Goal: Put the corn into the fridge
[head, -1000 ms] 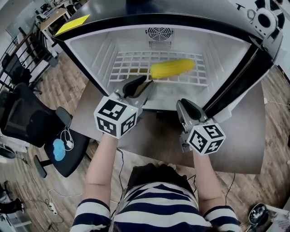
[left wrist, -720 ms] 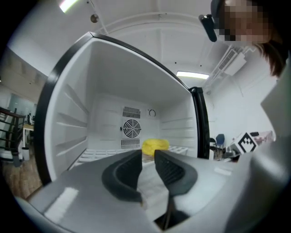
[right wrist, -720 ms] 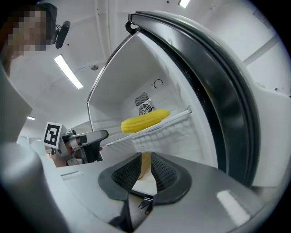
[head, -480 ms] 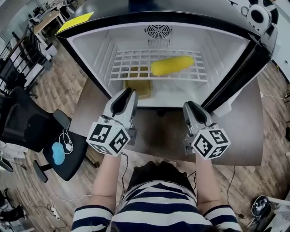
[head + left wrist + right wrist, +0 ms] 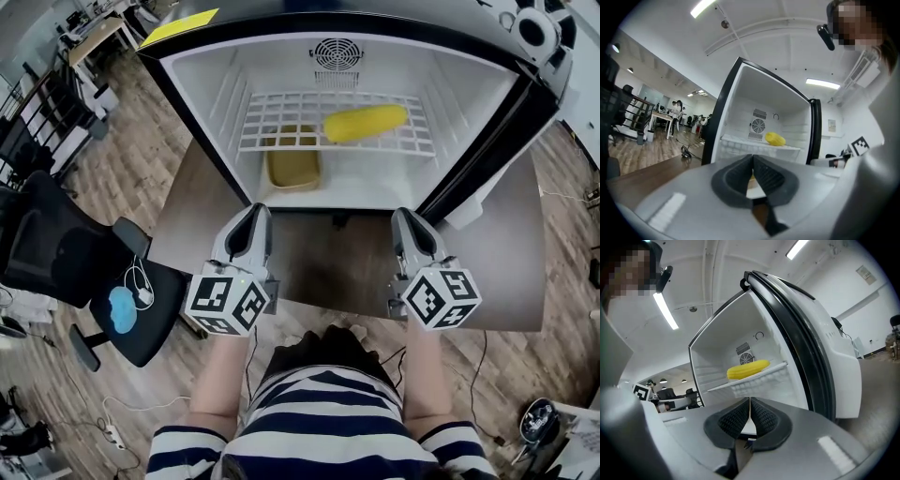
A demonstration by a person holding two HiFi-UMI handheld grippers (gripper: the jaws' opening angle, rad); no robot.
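The yellow corn (image 5: 366, 123) lies on the white wire shelf (image 5: 281, 127) inside the open fridge (image 5: 441, 103), towards the right. It also shows in the left gripper view as corn (image 5: 775, 138) and in the right gripper view as corn (image 5: 747, 369). My left gripper (image 5: 251, 217) is shut and empty, outside the fridge over the brown table (image 5: 328, 267). My right gripper (image 5: 405, 221) is also shut and empty, level with the left one. In their own views the left gripper (image 5: 753, 161) and right gripper (image 5: 749, 408) have pads pressed together.
A shallow yellow tray (image 5: 293, 169) rests on the fridge floor under the shelf's left half. The fridge door (image 5: 511, 131) stands open at the right. A black office chair (image 5: 84, 272) stands to the left of the table.
My left gripper has drawn back from beside the corn, out of the fridge and toward the person. The right gripper moved back slightly. The corn stays on the shelf.
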